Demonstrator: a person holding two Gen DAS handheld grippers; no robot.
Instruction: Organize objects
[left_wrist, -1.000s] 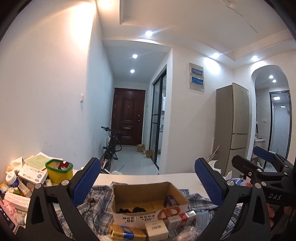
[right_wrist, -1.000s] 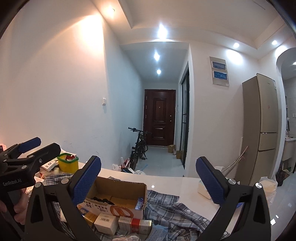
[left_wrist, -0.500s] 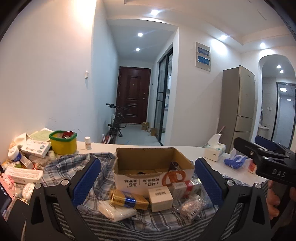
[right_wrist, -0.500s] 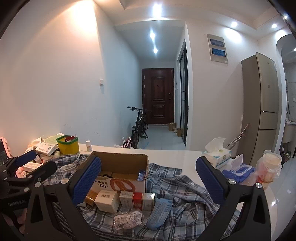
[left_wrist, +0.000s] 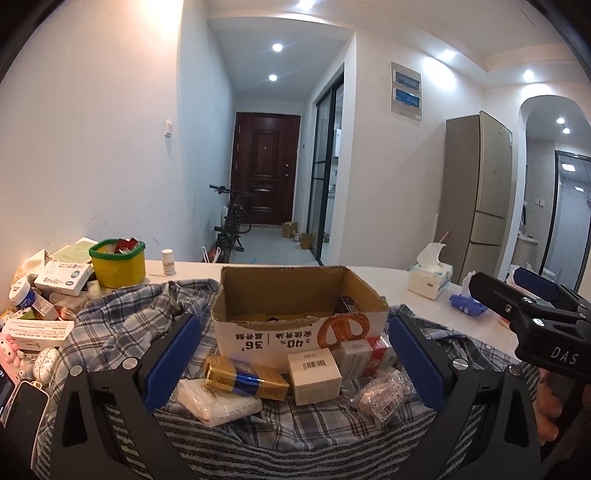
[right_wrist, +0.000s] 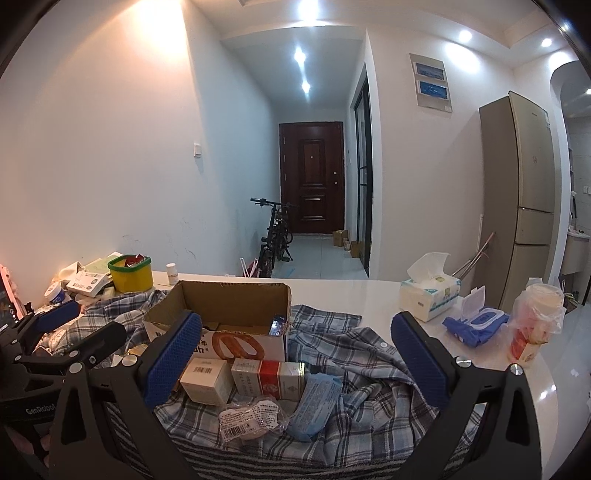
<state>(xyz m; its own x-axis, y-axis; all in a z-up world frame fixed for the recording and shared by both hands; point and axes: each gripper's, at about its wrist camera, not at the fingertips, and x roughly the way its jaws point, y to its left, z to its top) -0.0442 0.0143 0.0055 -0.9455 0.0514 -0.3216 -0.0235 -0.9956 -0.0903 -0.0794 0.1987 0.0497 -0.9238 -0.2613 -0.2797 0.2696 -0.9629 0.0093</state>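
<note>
Open brown cardboard box on a plaid-clothed white desk.
Both grippers' jaws are held released above small packets crowded before it.

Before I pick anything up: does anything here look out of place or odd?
Yes. Packages lie loose on the crumpled plaid shirt in front of the cardboard box: a gold-and-blue pack, a barcoded white box, a clear bag.
</note>
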